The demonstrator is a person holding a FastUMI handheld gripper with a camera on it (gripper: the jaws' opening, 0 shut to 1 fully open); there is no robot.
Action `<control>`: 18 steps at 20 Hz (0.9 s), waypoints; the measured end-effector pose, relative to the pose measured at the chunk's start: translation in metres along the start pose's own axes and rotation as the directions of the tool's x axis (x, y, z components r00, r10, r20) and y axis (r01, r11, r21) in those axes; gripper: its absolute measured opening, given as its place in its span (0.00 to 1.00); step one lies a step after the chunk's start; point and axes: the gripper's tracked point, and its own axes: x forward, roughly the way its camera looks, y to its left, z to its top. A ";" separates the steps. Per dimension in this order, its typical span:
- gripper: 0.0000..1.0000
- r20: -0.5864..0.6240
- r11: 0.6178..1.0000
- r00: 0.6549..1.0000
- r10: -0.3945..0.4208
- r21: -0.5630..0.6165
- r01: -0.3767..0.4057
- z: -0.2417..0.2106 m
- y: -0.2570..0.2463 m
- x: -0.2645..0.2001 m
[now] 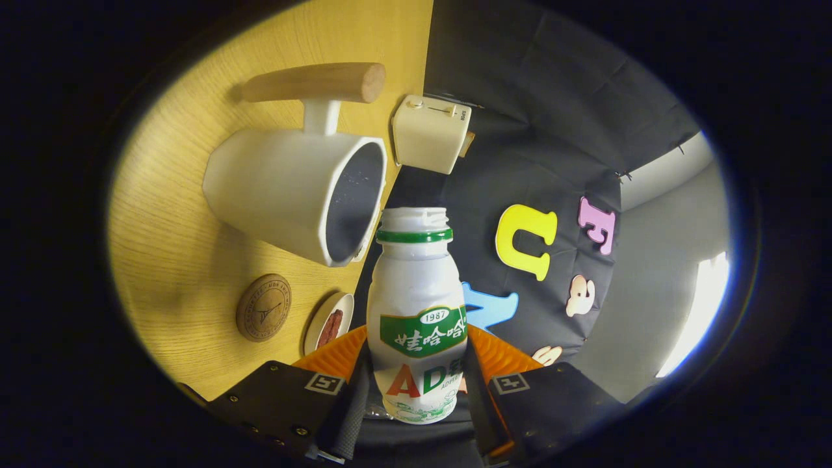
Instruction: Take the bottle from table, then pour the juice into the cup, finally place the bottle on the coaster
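Gripper view | claw (pixel 416 396) clamps bottle (pixel 416 312) | mouth beside cup (pixel 292 195) rim

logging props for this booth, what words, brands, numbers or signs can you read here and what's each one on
"1987": white oval on the bottle, which the gripper is shut on.
"娃哈哈": white characters on the bottle's green band.
"AD": big red and green letters lower down; the small print below is unreadable.
Coaster: engraved lettering, too small to read.
White box: tiny print, unreadable.
Gripper: square black-and-white markers, no words.
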 end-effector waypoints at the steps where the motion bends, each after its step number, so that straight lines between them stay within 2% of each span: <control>1: 0.67 -0.002 1.000 1.000 -0.003 0.015 0.003 -0.001 0.000 -0.001; 7: 0.67 -0.002 0.986 1.000 0.017 0.167 -0.016 -0.005 0.003 0.001; 13: 0.69 0.008 0.953 0.999 0.033 0.301 -0.034 -0.001 0.002 0.003; 18: 0.68 0.014 0.901 0.999 0.036 0.433 -0.039 -0.003 -0.001 0.001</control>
